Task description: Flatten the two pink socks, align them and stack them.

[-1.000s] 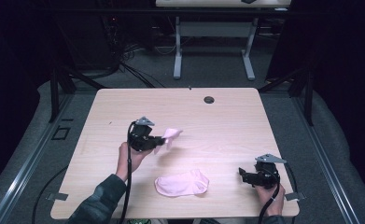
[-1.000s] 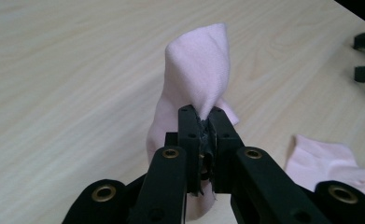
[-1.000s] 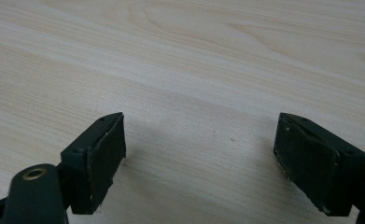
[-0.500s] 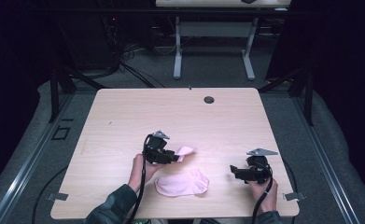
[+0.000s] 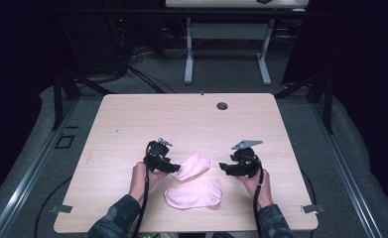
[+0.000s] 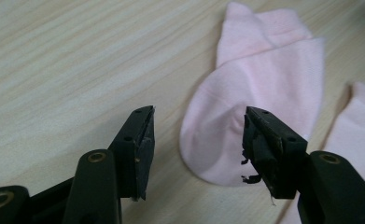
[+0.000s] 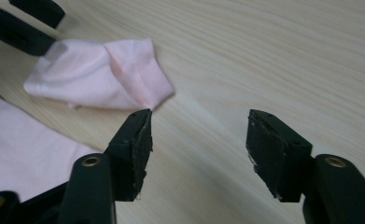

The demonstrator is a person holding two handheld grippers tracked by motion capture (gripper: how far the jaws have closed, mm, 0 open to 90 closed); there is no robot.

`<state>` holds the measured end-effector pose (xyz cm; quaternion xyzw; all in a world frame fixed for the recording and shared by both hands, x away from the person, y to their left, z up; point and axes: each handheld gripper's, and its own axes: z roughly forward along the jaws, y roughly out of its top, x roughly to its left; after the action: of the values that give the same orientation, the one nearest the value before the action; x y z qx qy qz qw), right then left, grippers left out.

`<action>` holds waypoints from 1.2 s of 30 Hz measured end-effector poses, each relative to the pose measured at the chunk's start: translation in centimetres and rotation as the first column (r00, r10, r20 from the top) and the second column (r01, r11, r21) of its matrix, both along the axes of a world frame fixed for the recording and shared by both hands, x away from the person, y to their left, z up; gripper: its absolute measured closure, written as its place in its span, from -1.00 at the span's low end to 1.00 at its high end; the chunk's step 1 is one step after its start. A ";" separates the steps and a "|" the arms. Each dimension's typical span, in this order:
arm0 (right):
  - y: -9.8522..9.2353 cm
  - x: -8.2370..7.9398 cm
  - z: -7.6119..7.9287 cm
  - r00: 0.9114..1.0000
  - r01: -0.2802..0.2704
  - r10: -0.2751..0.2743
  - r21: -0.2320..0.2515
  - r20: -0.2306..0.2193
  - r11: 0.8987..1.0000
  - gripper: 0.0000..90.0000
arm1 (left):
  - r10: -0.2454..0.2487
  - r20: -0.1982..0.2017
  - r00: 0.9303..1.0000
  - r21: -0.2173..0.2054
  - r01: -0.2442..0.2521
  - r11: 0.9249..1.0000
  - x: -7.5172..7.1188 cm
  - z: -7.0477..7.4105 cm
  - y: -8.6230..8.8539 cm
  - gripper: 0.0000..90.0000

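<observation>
Claw on the left (image 5: 174, 167) has just been opening; its jaws stand apart, straddling the rounded end of the upper pink sock (image 5: 192, 166), with no pad pressing the cloth, so released. In the left gripper view that same sock (image 6: 259, 112) lies flat on the bench (image 6: 68, 60), and the fingertips (image 6: 140, 140) sit clear of it on either side.

Right claw (image 5: 225, 167) has just been closing partway, nothing between the jaws, bare wood under them in the right gripper view. It hangs near the sock's other end, apart from it, aimed toward the left claw.

Progress, as I judge it: 2 pink socks are both down on the bench. The second sock (image 5: 193, 194) lies flat nearer the front edge, just below the first, not overlapping that I can tell. The upper one looks freshly set down and a bit bunched: in the right gripper view its near end (image 7: 101, 74) shows a raised fold. So the placing looks done; left to do is probably smoothing, then lining up or stacking the pair. Neither step has begun.

Orientation: the upper sock's long axis runs slantwise, from the left claw up and right toward the right claw; rounded end at the left claw, creased end at the right. The lower sock runs roughly side to side along the front edge. I cannot tell toe from cuff on it.
</observation>
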<state>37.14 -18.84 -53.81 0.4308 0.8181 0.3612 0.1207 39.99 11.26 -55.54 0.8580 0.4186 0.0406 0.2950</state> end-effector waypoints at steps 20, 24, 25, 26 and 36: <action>5.1 3.6 -3.1 0.990 -0.132 0.129 -0.047 -0.061 0.990 0.93 | -0.055 0.121 0.991 0.010 0.054 0.998 -1.5 -0.4 -0.5 0.93; 4.4 3.0 -2.9 0.992 -0.118 0.115 -0.045 -0.059 0.992 0.96 | -0.047 0.159 0.986 -0.042 0.054 0.998 -2.0 0.7 -0.3 0.93; 4.1 2.8 -2.7 0.993 -0.110 0.106 -0.053 -0.060 0.993 0.96 | -0.047 0.176 0.983 -0.063 0.059 0.996 -2.3 1.6 -0.2 0.93; 3.8 2.6 -2.5 0.994 -0.098 0.095 -0.051 -0.055 0.994 0.94 | -0.048 0.184 0.982 -0.073 0.062 0.995 -2.4 1.9 -0.3 0.93; 2.2 -0.3 -1.8 0.980 -0.195 0.193 0.052 0.053 0.979 0.00 | -0.076 0.235 0.969 -0.126 0.108 0.986 -2.7 4.7 -1.6 0.93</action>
<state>36.84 -16.61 -55.61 0.3434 0.8426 0.4046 0.0920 37.25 9.70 -50.84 0.8436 0.3432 0.0968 0.4016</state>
